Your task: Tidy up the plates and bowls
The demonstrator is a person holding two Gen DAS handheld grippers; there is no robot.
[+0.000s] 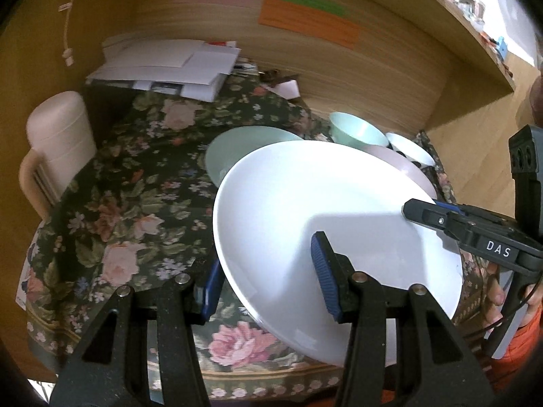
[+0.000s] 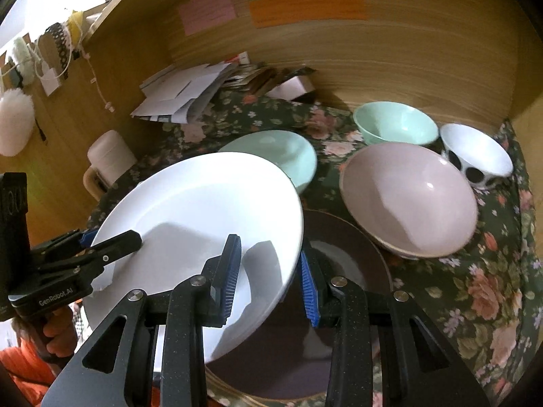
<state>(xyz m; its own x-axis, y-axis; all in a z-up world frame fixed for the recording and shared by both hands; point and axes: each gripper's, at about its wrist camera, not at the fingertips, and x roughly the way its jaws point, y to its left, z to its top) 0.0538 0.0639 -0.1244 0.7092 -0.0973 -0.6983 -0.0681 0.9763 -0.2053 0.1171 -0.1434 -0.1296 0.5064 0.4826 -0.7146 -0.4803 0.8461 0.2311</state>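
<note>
The white plate point(image 2: 203, 210) is held tilted above the brown plate point(image 2: 349, 271), its rim straddled by both the left gripper point(image 1: 268, 278) and the right gripper point(image 2: 269, 271), neither visibly clenched; stacking onto the brown plate is judged next, calling for level lowering

Warm dim indoor light, white plate point(image 1: 305, 203) overexposed with hard tool shadows, heavy fisheye bending, dark vignetted corners.

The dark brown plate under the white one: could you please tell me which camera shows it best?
The right wrist view shows it best: the dark brown plate lies on the floral cloth below the tilted white plate, its rim and centre partly visible. In the left wrist view the white plate covers that spot, so it cannot be made out.
</note>
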